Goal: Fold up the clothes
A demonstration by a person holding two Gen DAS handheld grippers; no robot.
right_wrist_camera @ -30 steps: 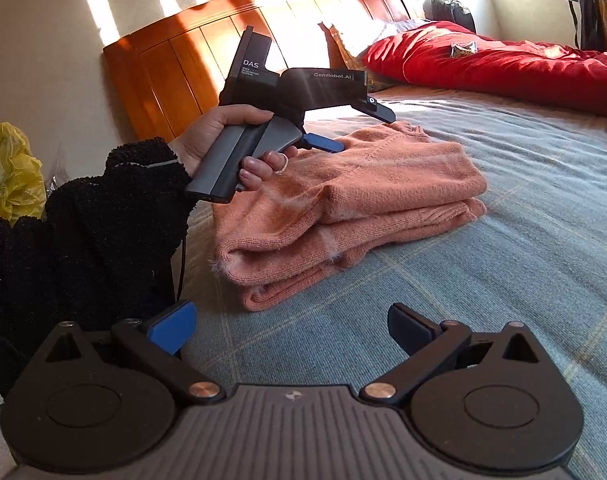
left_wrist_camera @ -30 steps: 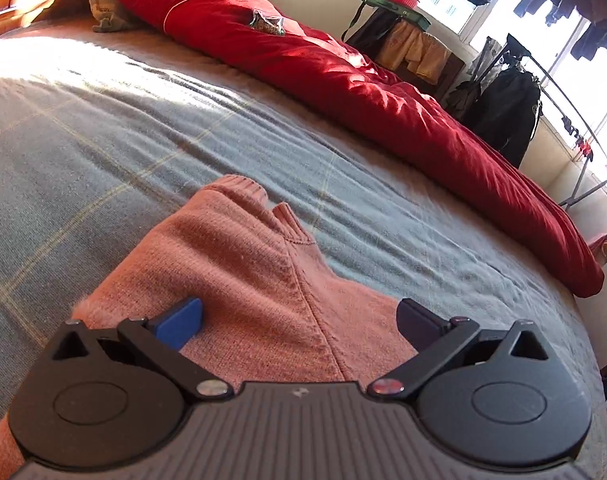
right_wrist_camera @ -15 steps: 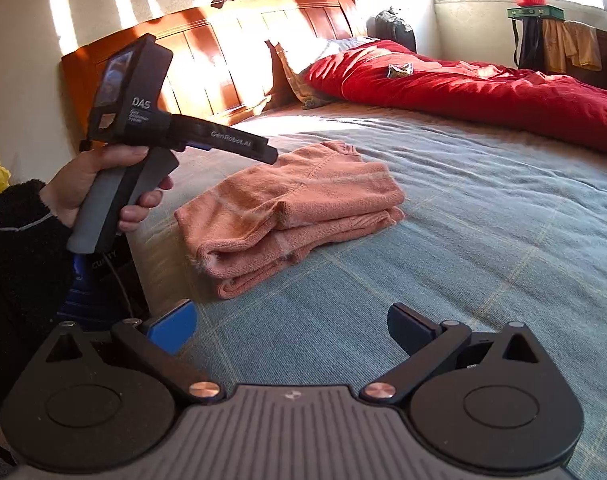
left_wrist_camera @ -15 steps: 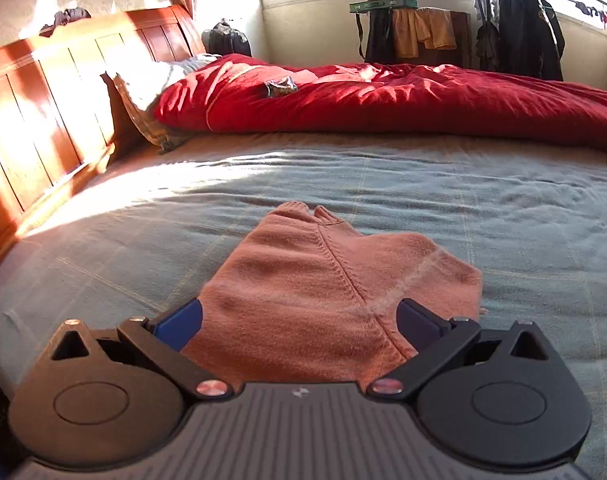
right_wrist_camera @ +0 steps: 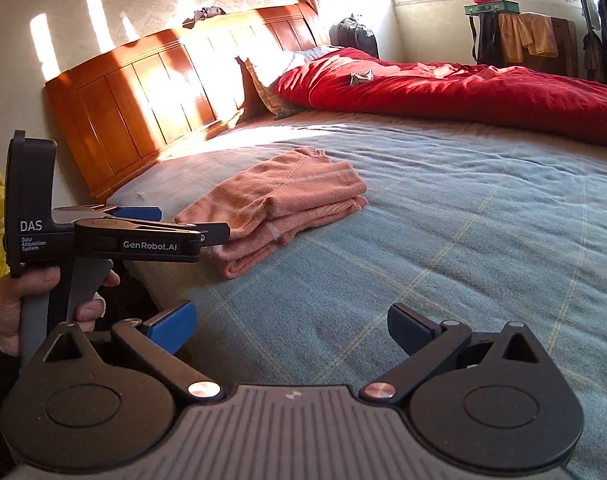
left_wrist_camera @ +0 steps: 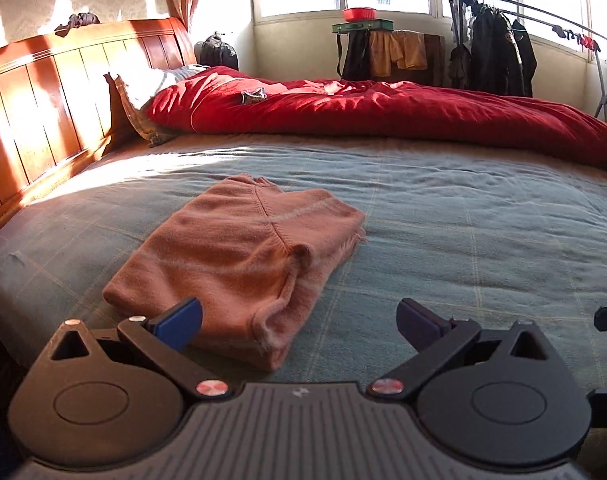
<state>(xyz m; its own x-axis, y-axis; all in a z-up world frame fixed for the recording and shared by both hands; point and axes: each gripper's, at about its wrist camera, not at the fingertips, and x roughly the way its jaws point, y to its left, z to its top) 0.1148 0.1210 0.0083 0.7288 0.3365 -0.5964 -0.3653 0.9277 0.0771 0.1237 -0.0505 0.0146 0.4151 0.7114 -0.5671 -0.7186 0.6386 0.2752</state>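
Both grippers have moved back from the bed in the last second. The left gripper (left_wrist_camera: pixel 299 320) was low over the sweater, with the knit filling the space between its fingers; now it hangs at the near edge of the bed, wide open and holding nothing. Its blue pad (left_wrist_camera: pixel 177 322) only overlaps the near corner of the cloth in the picture, and I cannot tell if it touches. The right gripper (right_wrist_camera: pixel 291 328) is also wide open and empty, above bare blanket near the same edge. In the right wrist view the person's hand (right_wrist_camera: pixel 7 300) holds the left tool level, with its tip just beside the near end of the sweater.

The sweater (left_wrist_camera: pixel 239 268) lies on the blue checked blanket (left_wrist_camera: pixel 463 240), close to the near edge and toward the headboard side. It is a compact stack of layers, with one seam running over the top and a fuzzy fringe showing at its right side. The lower layers stick out a little at the near end.

Farther away, the red quilt (left_wrist_camera: pixel 383 108) runs along the far edge of the bed, and the wooden headboard (left_wrist_camera: pixel 43 104) stands at the left.

I judge that the folding of this piece is finished and released; the retreat suggests that only a small tidying or a next garment remains.
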